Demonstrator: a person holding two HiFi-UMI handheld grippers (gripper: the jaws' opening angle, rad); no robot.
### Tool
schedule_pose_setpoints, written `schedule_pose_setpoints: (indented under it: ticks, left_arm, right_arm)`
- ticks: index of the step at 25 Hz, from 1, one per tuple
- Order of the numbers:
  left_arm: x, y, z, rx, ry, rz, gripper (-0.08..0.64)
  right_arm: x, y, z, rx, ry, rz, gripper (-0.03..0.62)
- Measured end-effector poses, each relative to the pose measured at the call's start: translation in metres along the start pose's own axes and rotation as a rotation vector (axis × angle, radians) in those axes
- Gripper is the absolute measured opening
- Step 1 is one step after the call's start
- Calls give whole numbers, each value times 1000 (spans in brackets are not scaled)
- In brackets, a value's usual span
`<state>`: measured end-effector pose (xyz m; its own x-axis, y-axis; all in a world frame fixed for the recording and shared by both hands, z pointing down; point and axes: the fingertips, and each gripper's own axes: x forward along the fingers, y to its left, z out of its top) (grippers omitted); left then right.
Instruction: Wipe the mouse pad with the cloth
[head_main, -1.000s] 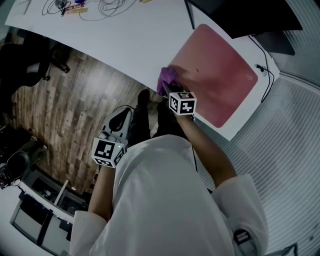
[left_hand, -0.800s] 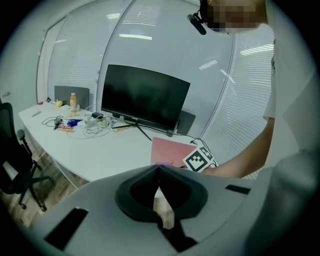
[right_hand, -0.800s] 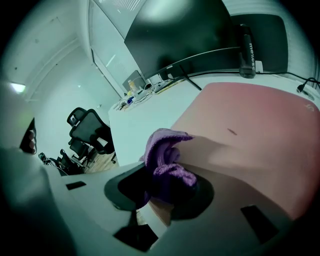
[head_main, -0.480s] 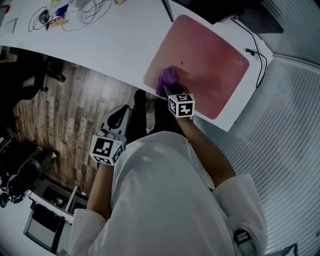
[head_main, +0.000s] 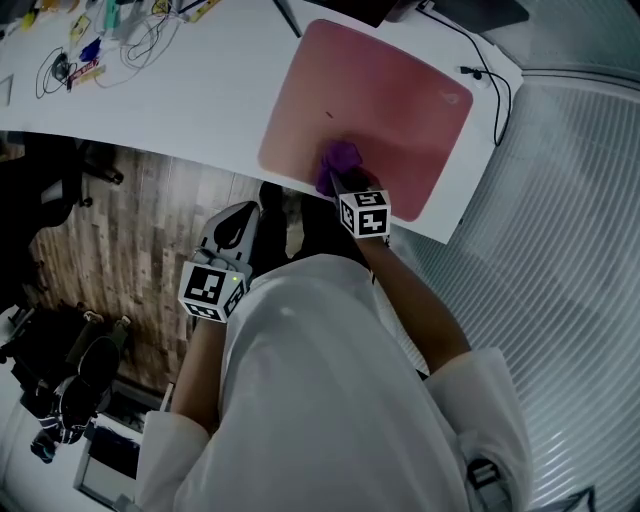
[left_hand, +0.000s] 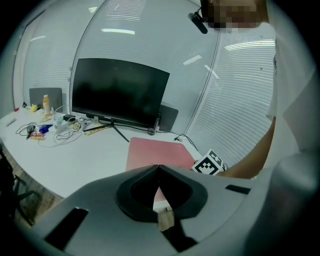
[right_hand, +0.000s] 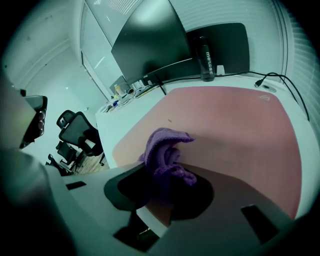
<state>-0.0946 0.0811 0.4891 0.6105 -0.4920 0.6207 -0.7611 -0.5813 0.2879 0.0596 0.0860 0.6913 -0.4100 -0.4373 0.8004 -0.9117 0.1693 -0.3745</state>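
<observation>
Cloth (right_hand: 165, 147) pinched in right claw (head_main: 337, 182) on pink mouse pad (head_main: 380, 90), monitor (right_hand: 150, 40) behind; left claw (left_hand: 159, 170) closed, empty

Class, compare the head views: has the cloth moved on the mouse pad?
Yes. The cloth, in the right gripper, slid rightward along the mouse pad's near edge, from its left corner toward the middle.

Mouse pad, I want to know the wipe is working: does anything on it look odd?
One small dark speck sits on the pink mouse pad, just beyond the purple cloth in the right gripper. Dirt or damage, I cannot tell.
</observation>
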Motion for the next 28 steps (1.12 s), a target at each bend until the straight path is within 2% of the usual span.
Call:
schedule_pose_setpoints:
  ticks: [21,28]
  left_arm:
    - [50,-50,19,98,29,-114,17]
    - [69,-70,26,132,43,-156,17]
  right_arm:
    - [-70,-93,-50,139,-29,-140,138]
    - [-96,-127,-70,225,-40,-178,140]
